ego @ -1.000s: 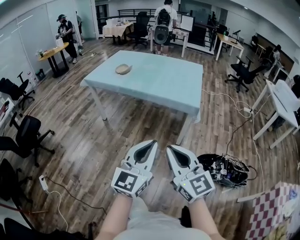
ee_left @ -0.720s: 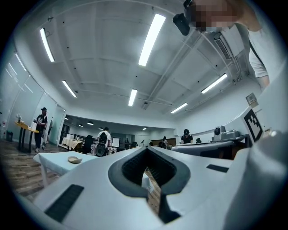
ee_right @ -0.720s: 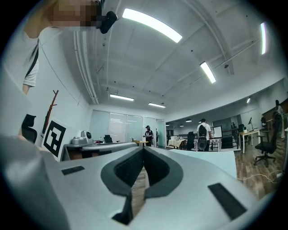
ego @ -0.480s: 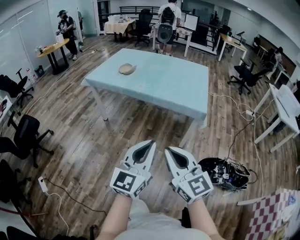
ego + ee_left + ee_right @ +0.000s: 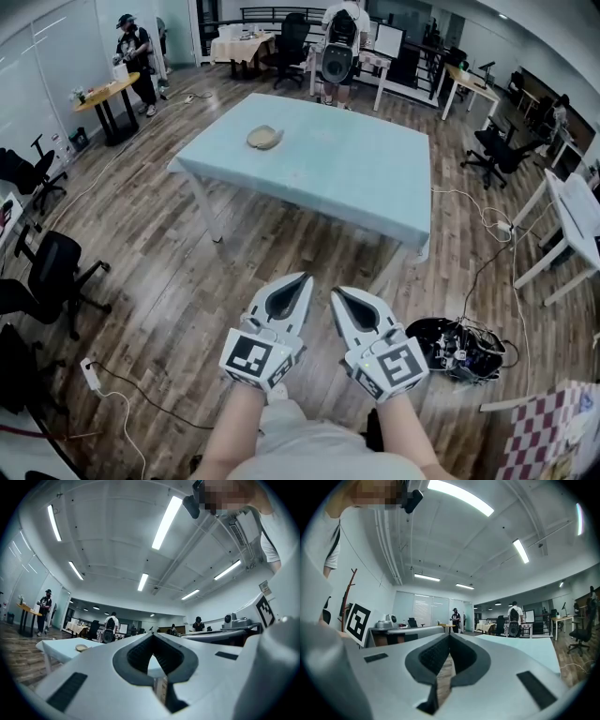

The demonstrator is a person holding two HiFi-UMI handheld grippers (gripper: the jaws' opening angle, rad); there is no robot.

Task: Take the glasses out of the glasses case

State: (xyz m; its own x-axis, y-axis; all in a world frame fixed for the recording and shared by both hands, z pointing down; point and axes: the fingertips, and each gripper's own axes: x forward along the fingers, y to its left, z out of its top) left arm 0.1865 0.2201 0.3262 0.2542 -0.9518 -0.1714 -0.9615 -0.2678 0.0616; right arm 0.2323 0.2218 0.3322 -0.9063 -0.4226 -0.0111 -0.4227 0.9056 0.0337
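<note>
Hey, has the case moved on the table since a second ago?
No. The case lies at the same spot near the table's left edge; only the view has shifted.

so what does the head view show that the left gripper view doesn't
Only the head view: the black cable tangle on the floor and the red-and-white checked cloth. Only the left gripper view: the ceiling's long strip lights. Both: the pale blue table, the tan oval glasses case on it, and the shut left claw.
</note>
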